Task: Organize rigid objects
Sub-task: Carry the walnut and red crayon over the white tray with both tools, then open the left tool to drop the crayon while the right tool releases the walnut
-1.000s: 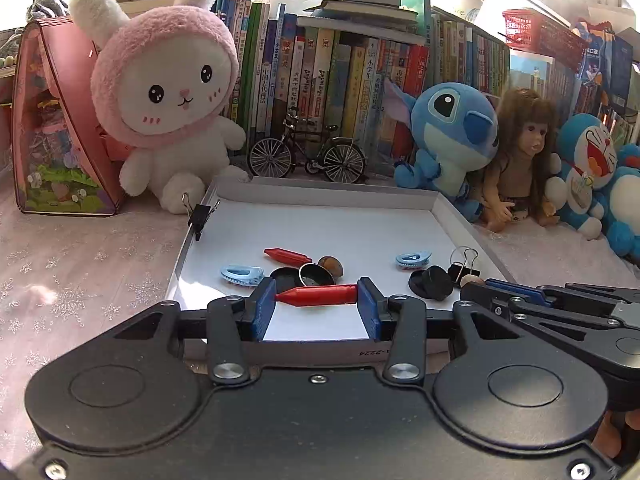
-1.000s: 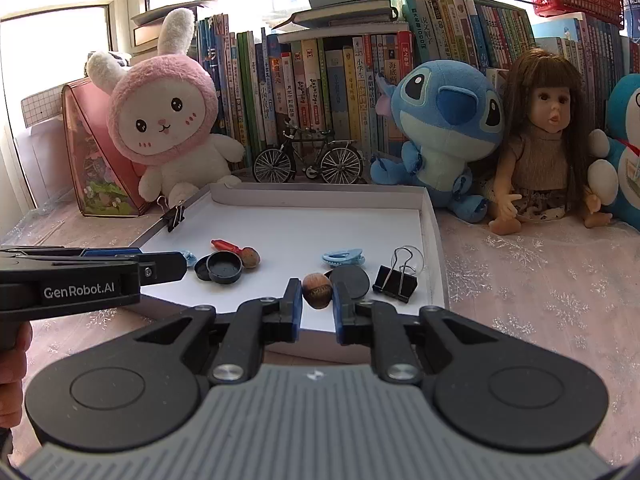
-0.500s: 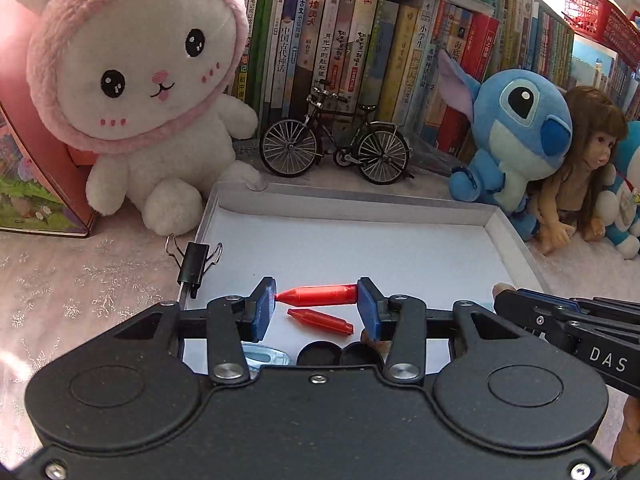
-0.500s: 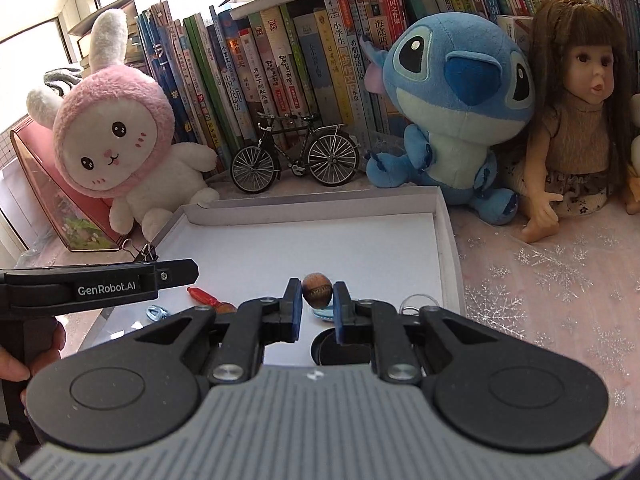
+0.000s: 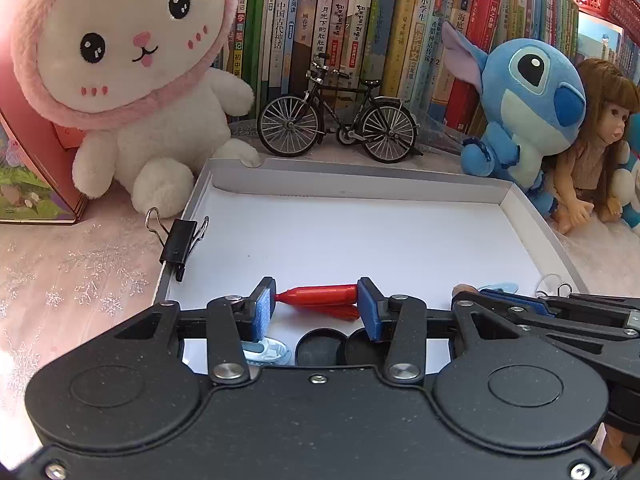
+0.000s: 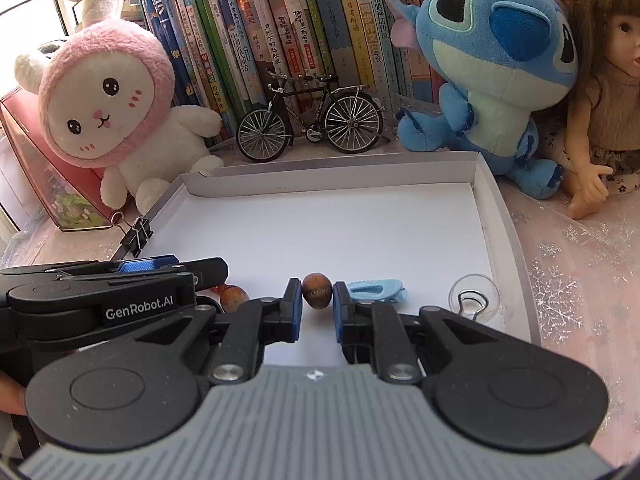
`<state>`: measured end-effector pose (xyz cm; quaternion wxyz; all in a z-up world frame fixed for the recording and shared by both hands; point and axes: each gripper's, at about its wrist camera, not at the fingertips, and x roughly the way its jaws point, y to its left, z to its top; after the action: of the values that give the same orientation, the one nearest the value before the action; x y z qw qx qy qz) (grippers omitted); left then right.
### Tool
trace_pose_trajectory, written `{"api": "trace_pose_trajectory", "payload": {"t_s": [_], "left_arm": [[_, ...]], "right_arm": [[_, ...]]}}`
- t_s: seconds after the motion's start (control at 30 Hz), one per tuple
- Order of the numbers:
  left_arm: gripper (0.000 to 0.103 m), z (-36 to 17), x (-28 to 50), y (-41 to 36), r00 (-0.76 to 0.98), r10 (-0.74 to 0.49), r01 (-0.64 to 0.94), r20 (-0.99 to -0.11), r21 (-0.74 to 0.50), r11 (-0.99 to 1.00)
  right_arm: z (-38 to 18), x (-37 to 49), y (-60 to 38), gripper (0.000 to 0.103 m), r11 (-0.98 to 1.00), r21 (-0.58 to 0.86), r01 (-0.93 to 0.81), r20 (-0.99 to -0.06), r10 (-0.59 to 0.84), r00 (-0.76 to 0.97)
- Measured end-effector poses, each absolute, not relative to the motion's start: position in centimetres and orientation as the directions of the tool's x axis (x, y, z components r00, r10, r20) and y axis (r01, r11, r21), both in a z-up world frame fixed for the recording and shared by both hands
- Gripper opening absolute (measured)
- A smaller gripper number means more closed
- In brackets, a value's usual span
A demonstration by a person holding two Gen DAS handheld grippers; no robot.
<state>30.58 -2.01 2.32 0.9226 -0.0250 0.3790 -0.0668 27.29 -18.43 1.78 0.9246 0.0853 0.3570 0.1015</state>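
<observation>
- Red plastic is what the left gripper [image 5: 316, 300] carries: a red peg [image 5: 320, 295] pinched end to end between its blue fingers [image 5: 264, 307], held over the near part of the white tray [image 5: 360, 194].
- A second red peg [image 5: 340, 312] lies on the tray floor just under it, with two black caps [image 5: 320, 350] and a pale blue clip [image 5: 268, 350] nearer the camera.
- The right gripper [image 6: 317, 300] has its fingers pinching a brown nut [image 6: 317, 291], also over the near part of the tray; another nut [image 6: 234, 298] and a blue clip [image 6: 376, 290] lie to either side of it.
- Risk, as I judge it: the peg is held only by its tapered tip and flat end, so a small twist could let it pivot out and drop among the loose pieces.
- The nut is round and hard; it could squirt from the pads and roll across the tray.
- The two grippers work close together, so their frames could knock.
- The binder clip [image 5: 180, 242] on the left rim could snag a low pass.
</observation>
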Motion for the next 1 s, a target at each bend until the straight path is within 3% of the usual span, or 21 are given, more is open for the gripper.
{"api": "trace_pose_trajectory", "payload": {"t_s": [0.27, 0.37, 0.43, 0.6, 0.73, 1.0], "left_arm": [[0.043, 2.2, 30.2, -2.2, 0.715, -0.131, 0.107, -0.686, -0.078, 0.991], [0.048, 2.5, 30.0, -2.2, 0.718, -0.125, 0.102, -0.685, -0.074, 0.992], [0.058, 2.8, 29.6, -2.1, 0.725, -0.119, 0.095, -0.678, -0.073, 0.993], [0.073, 4.4, 27.9, -1.5, 0.757, -0.095, 0.075, -0.646, -0.058, 0.995], [0.080, 5.8, 25.6, -1.4, 0.792, -0.098, 0.096, -0.603, -0.037, 0.995], [0.083, 7.1, 19.4, -1.2, 0.833, -0.113, 0.126, -0.542, -0.013, 0.992]], "right_arm": [[1.5, 27.1, -18.5, 0.026, 0.964, 0.236, -0.125, -0.635, 0.250, 0.730], [1.6, 26.8, -18.5, 0.026, 0.963, 0.236, -0.130, -0.627, 0.253, 0.737], [1.8, 26.4, -18.5, 0.044, 0.964, 0.231, -0.133, -0.617, 0.250, 0.746], [2.9, 24.7, -19.0, 0.066, 0.970, 0.212, -0.119, -0.575, 0.222, 0.788], [3.9, 22.8, -19.4, 0.074, 0.977, 0.187, -0.107, -0.538, 0.193, 0.821], [5.0, 17.1, -19.3, 0.090, 0.991, 0.112, -0.077, -0.468, 0.121, 0.875]]}}
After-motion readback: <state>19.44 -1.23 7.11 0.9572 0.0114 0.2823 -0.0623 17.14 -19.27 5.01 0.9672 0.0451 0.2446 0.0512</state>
